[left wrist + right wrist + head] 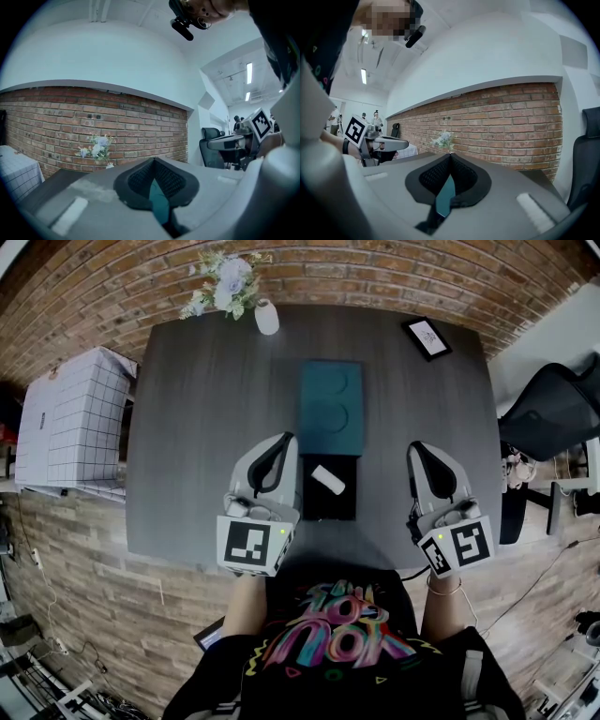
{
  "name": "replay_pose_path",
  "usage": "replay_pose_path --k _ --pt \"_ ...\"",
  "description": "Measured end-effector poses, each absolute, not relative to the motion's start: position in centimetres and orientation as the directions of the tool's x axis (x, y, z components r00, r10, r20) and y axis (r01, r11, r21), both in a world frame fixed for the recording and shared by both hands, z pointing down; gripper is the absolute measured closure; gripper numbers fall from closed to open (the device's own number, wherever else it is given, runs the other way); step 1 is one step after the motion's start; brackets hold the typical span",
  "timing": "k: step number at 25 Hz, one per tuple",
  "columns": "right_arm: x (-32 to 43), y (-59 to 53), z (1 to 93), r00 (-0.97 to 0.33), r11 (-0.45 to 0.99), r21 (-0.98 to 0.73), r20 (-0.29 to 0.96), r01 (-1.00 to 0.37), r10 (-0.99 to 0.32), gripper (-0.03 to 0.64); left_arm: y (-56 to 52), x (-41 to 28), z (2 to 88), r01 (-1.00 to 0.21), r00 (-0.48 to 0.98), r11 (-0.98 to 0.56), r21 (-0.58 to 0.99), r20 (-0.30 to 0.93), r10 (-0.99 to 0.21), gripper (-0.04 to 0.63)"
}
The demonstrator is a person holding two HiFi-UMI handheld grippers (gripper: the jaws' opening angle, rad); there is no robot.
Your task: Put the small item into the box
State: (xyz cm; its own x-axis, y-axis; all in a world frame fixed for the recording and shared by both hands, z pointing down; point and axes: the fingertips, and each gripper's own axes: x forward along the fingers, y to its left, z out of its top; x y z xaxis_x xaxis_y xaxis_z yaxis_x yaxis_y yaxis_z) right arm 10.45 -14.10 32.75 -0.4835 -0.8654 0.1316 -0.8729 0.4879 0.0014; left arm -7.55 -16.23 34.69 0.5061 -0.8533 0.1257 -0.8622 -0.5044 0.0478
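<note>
On the dark surface (187, 427), near the edge where the person stands, lies a black box (329, 502). The small white item (327, 478) rests inside its outline, in the upper half and turned a little slanted. I cannot tell how deep the box is. Touching its far edge lies a teal flat piece (332, 407) with two round marks on its top; whether it is a lid or a second box I cannot tell.

The left gripper (288, 438) hangs just beside the left side of the black box, and the right gripper (413, 445) is further away on the other side. Both point toward the brick wall, and neither touches the box or the item. In the left gripper view the jaws (153, 160) are together, with the tips meeting. In the right gripper view the jaws (450, 155) are also closed tip to tip.

At the far edge of the surface stand a white vase (266, 317) with pale flowers and a small picture frame (427, 337), well apart from the box.
</note>
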Motion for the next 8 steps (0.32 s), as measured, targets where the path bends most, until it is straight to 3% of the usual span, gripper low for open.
replay_pose_path --k 8 --pt "9.94 -14.11 32.99 -0.489 0.494 0.001 0.132 -0.87 -0.862 0.615 -16.38 -7.87 35.06 -0.863 0.505 -0.502 0.054 0.13 -0.853 0.595"
